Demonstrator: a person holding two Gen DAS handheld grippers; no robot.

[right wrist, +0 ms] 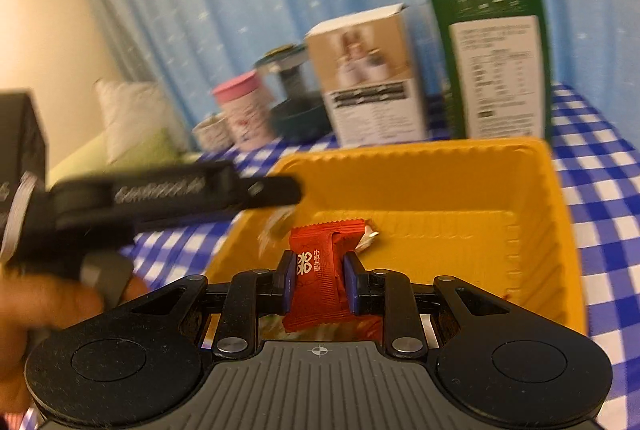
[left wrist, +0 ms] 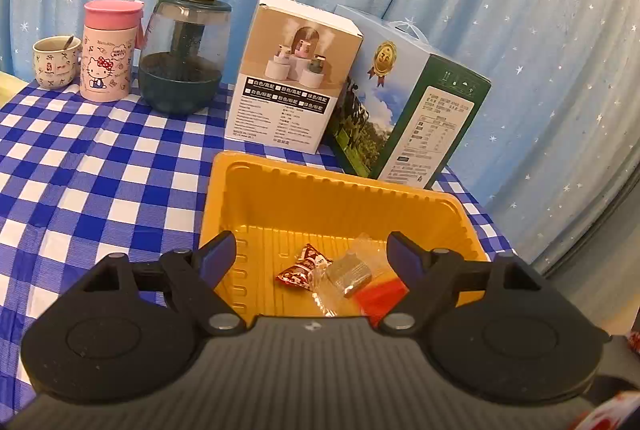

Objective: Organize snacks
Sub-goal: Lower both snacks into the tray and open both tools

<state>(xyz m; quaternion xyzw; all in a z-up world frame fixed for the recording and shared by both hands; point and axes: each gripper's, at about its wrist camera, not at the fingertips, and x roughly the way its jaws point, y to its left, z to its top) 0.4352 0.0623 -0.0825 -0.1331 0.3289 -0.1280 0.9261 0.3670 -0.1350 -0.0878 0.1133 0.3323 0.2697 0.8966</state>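
In the left wrist view, the left gripper hangs over the near edge of the yellow tray, its jaws spread wide with nothing between them. On the tray floor lie a small red-brown patterned candy, just beside it a silver snack in a clear wrapper, and a red packet at the near corner, partly hidden by the right finger. The tray stands on a blue and white checked tablecloth. Behind the tray are a white humidifier box and, beside it, a green and blue carton. Further left of the tray stand a dark green humidifier, a pink-lidded Hello Kitty cup and a small mug with a spoon.

In the right wrist view, the right gripper is clenched on a red snack packet, which stands upright between the blue pads above the near edge of the yellow tray. This view is blurred. The left gripper reaches over the tray's left rim, and a hand holds it at the left edge of the view. Behind the tray are the same boxes and cups.
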